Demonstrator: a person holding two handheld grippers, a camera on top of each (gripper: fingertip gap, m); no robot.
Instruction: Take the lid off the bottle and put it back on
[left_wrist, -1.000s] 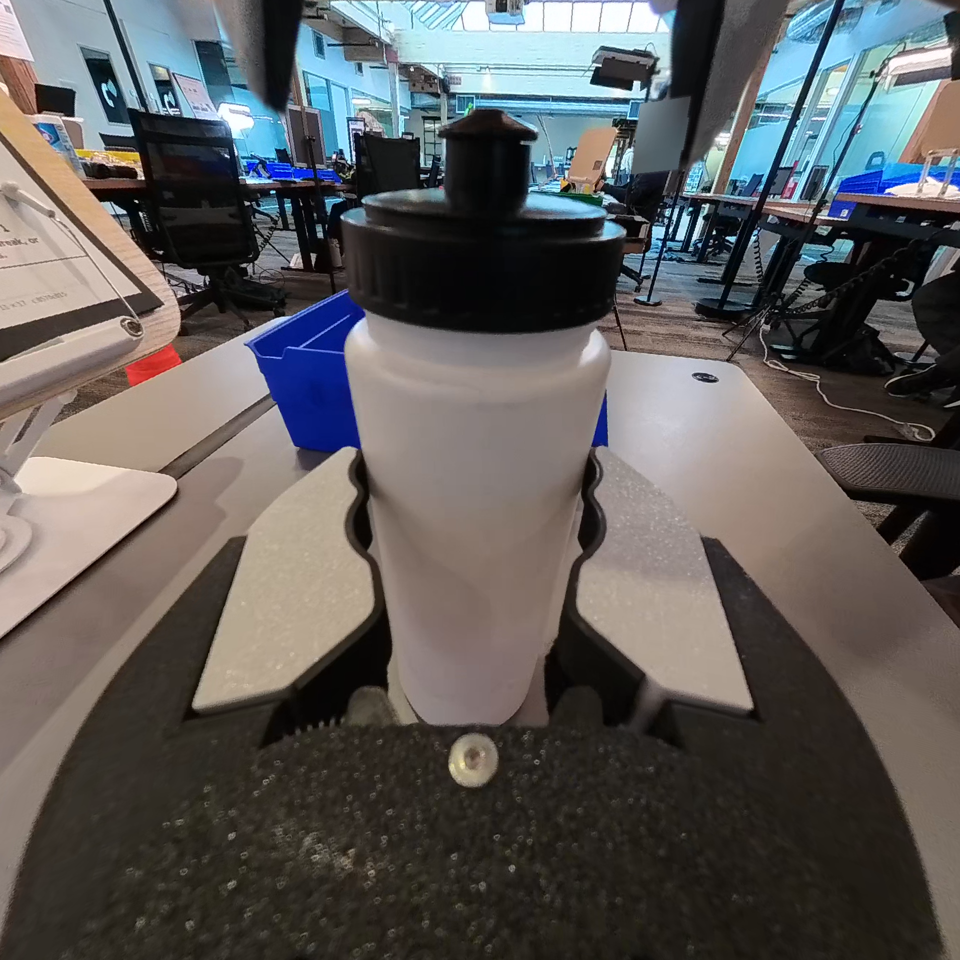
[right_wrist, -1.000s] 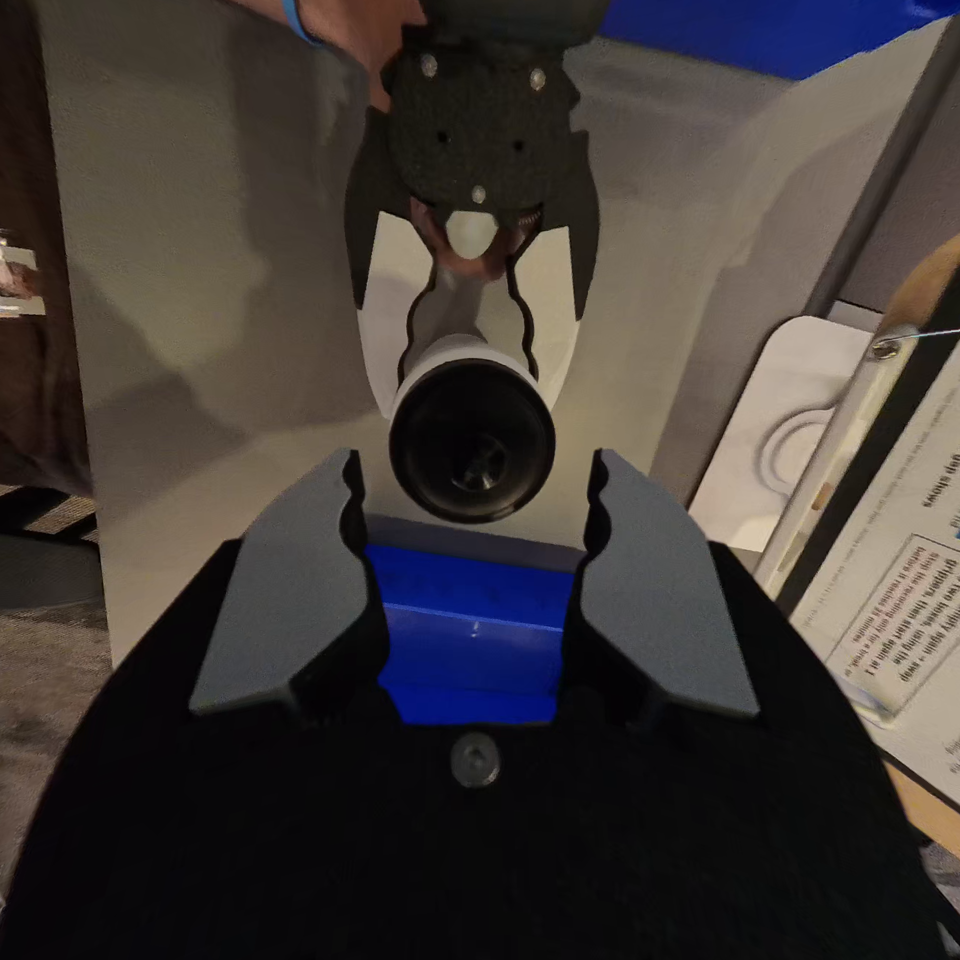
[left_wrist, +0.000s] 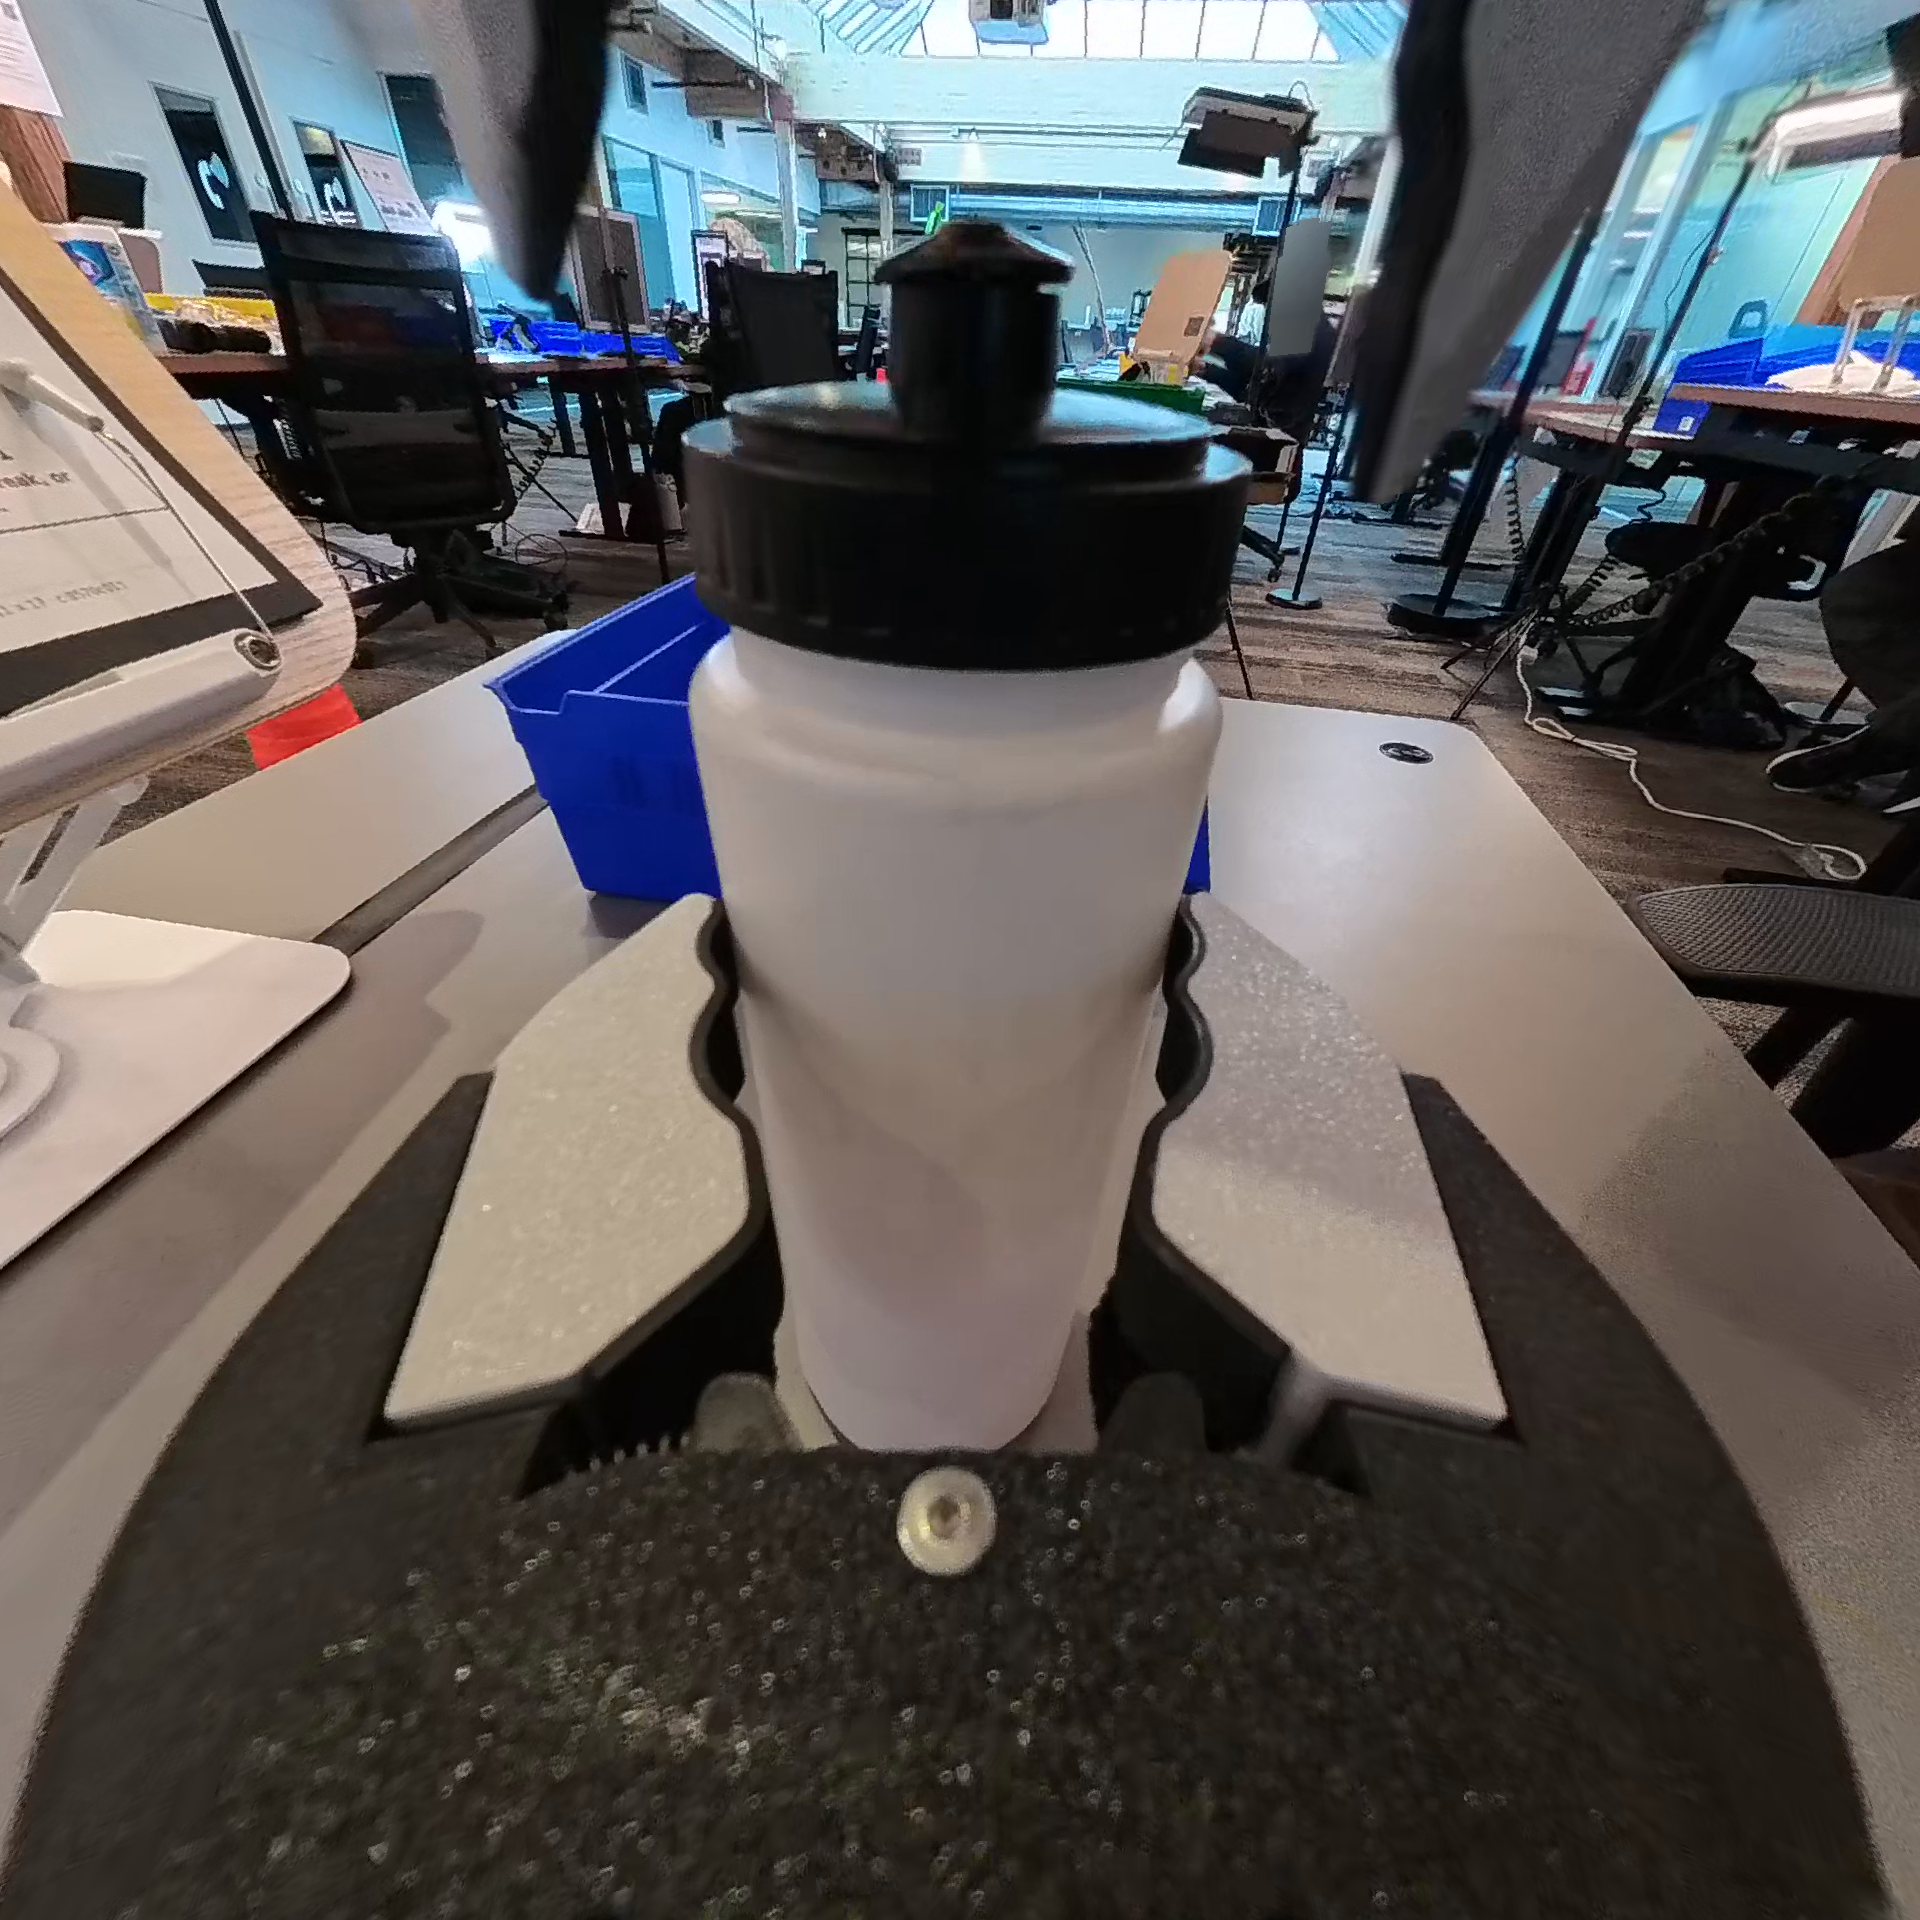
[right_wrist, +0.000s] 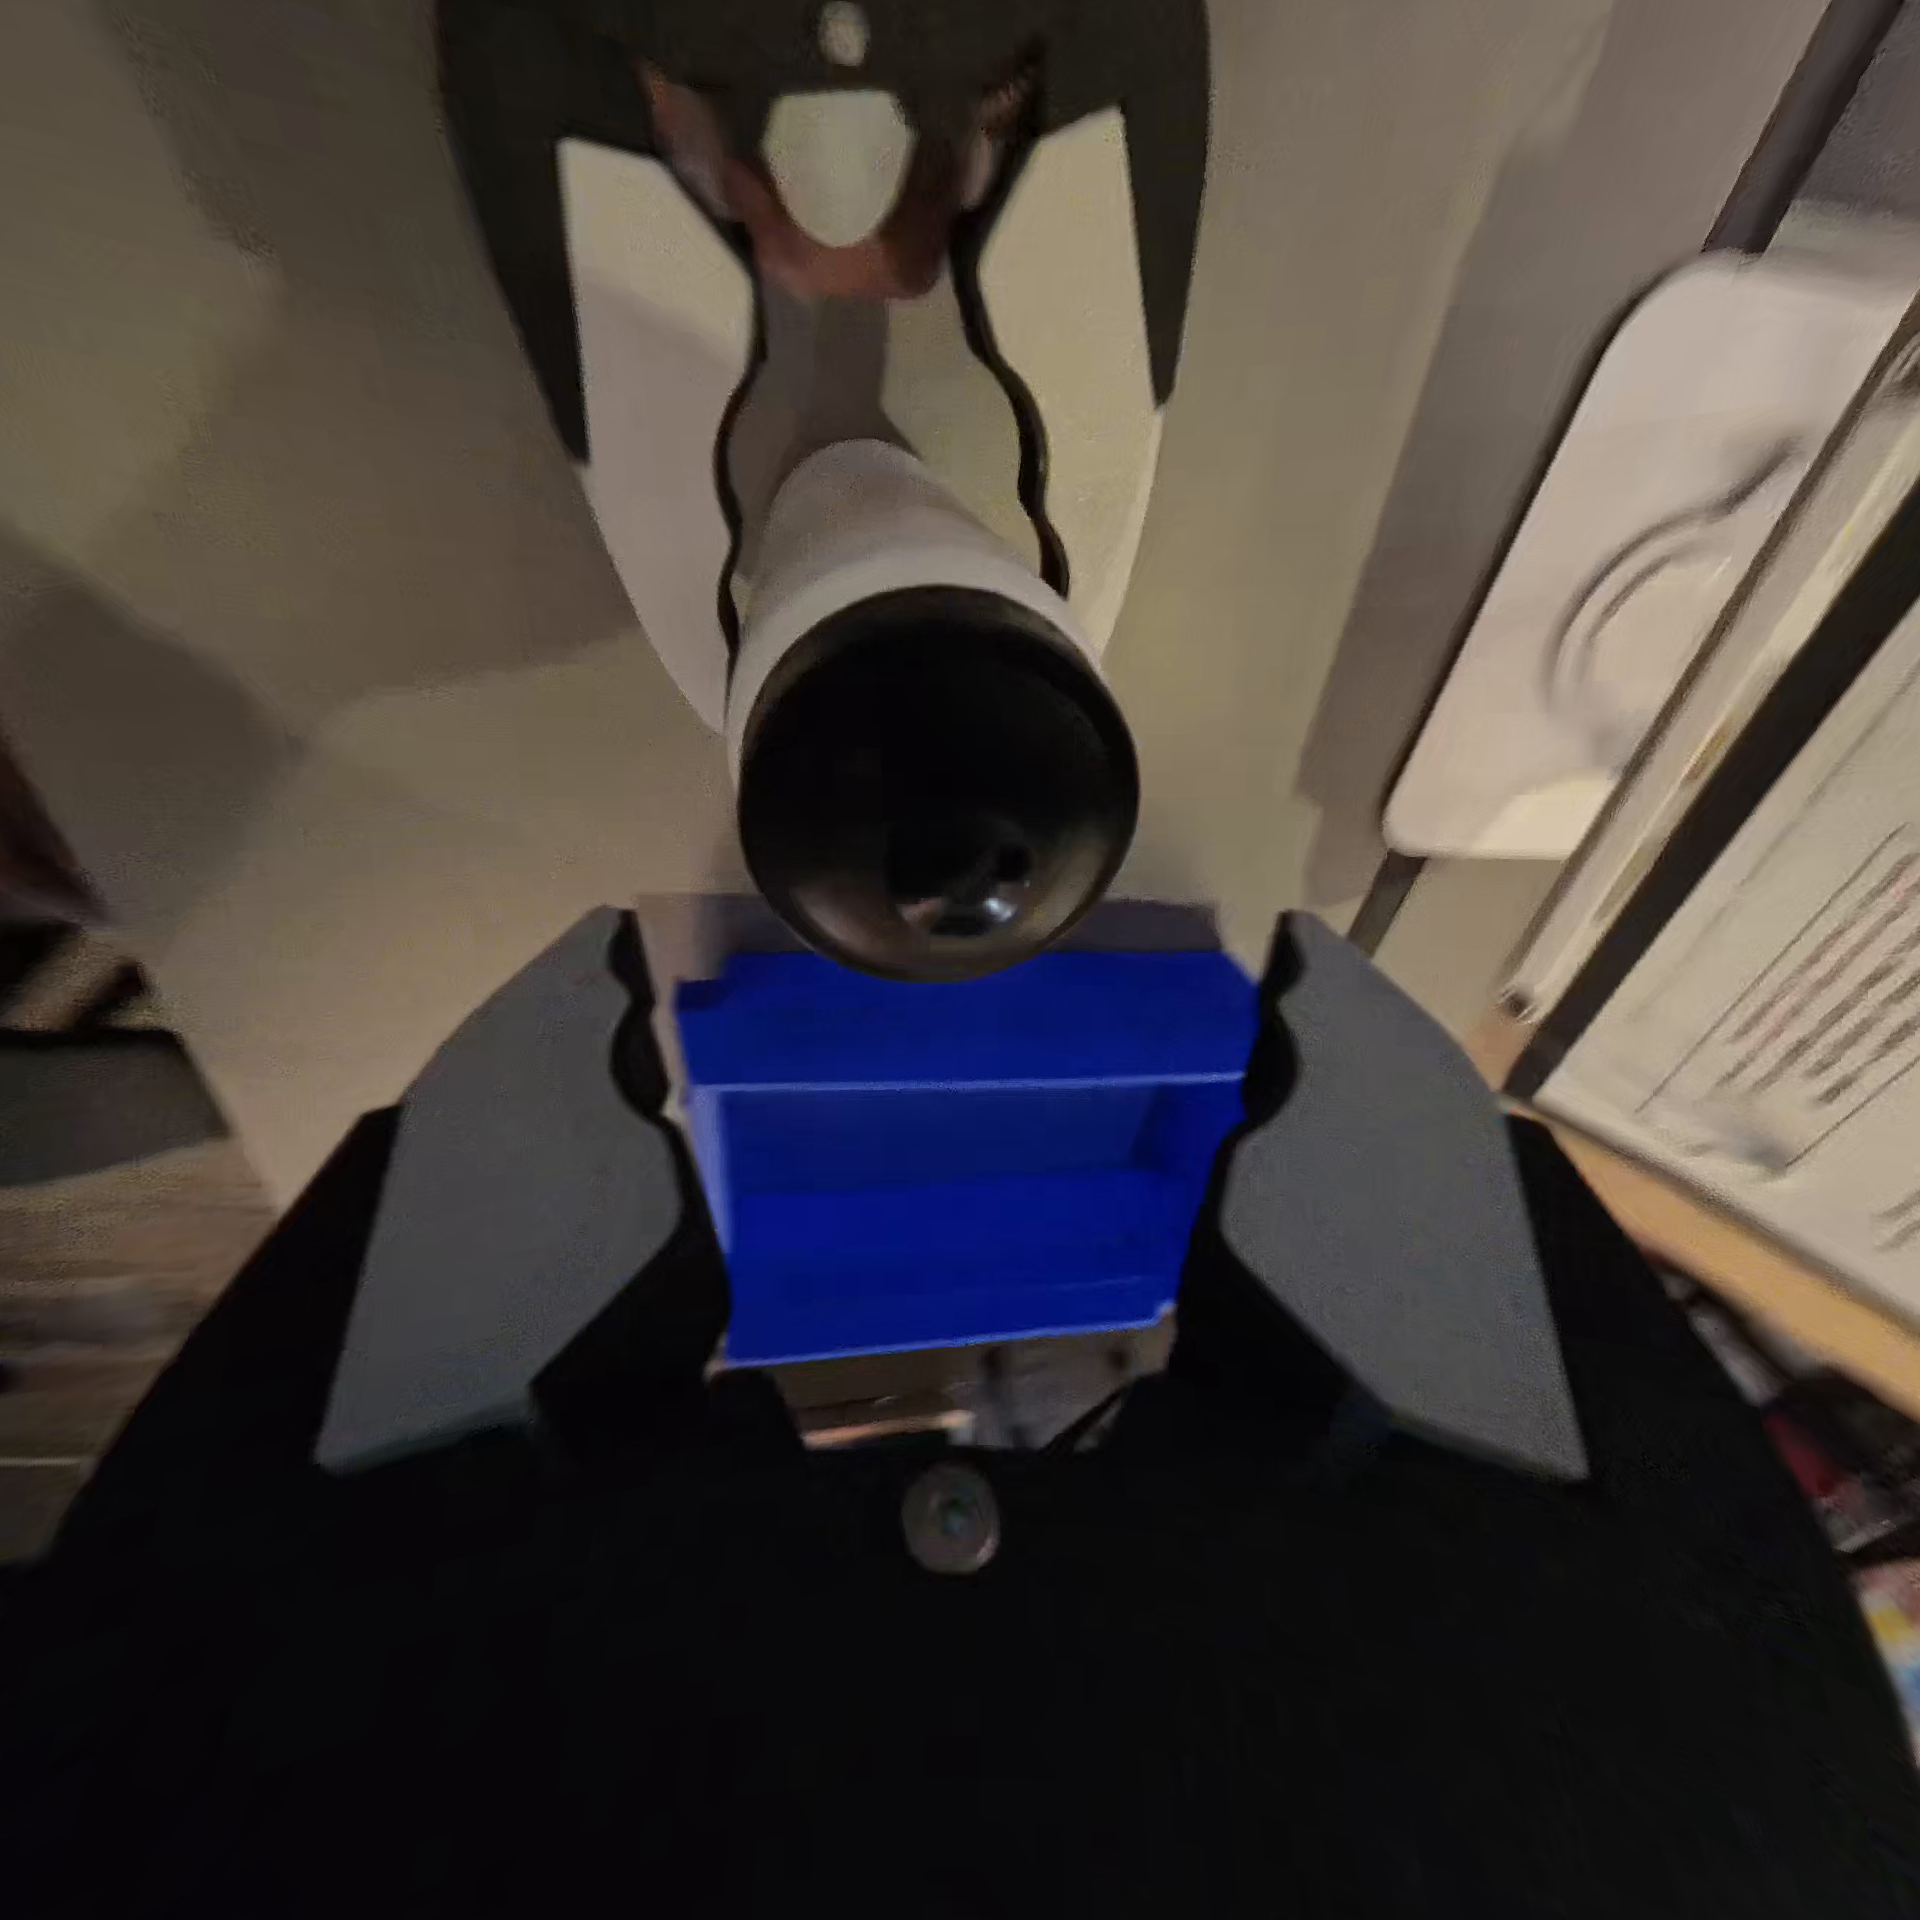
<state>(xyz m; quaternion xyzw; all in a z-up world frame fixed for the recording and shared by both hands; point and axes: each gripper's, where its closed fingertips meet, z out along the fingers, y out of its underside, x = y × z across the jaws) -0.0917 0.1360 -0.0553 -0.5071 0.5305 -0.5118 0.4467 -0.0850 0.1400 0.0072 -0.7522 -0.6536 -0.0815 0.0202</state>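
A white bottle (left_wrist: 956, 987) with a black lid (left_wrist: 966, 530) stands upright between the fingers of my left gripper (left_wrist: 956, 935), which is shut on the bottle's body. The lid sits on the bottle. In the right wrist view I look down on the lid (right_wrist: 935, 800) from above. My right gripper (right_wrist: 951, 935) is open and empty, its fingers wide apart just above the lid and not touching it. Its fingers (left_wrist: 520, 135) show at the top of the left wrist view, on either side above the lid.
A blue bin (left_wrist: 613, 769) stands on the grey table (left_wrist: 1455, 935) right behind the bottle. A tablet stand with a printed sheet (left_wrist: 125, 540) is at the left. The table's right edge (left_wrist: 1766, 1143) drops off toward office chairs.
My right gripper has opened wider and come down closer to the lid. The left gripper and the bottle have stayed in place.
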